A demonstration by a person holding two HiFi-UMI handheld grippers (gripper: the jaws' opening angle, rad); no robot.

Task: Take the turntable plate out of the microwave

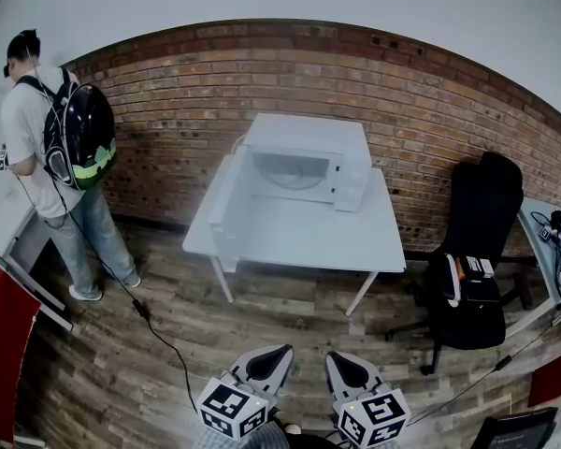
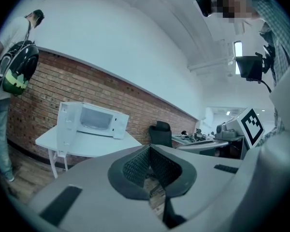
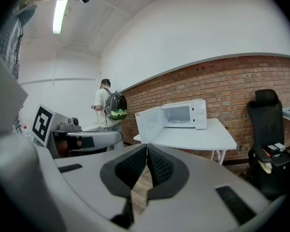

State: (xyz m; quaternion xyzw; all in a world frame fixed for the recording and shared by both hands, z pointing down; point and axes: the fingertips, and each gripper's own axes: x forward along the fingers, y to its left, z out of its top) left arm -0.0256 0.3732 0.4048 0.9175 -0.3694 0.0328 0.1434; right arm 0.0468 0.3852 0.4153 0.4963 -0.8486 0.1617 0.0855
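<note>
A white microwave (image 1: 304, 162) stands on a white table (image 1: 299, 237) against the brick wall, its door (image 1: 226, 215) swung wide open to the left. Inside the cavity lies the glass turntable plate (image 1: 293, 178), also faintly visible as a turntable plate (image 3: 178, 118) in the right gripper view. Both grippers are well short of the table, over the wooden floor at the bottom of the head view. My left gripper (image 1: 282, 352) is shut with nothing in it. My right gripper (image 1: 334, 357) is shut and empty too. The microwave (image 2: 91, 121) shows far off in the left gripper view.
A person with a black and green backpack (image 1: 78, 137) stands at the left by a white desk (image 1: 9, 232). A black cable (image 1: 159, 335) trails across the floor. A black office chair (image 1: 475, 255) with items on its seat stands right of the table.
</note>
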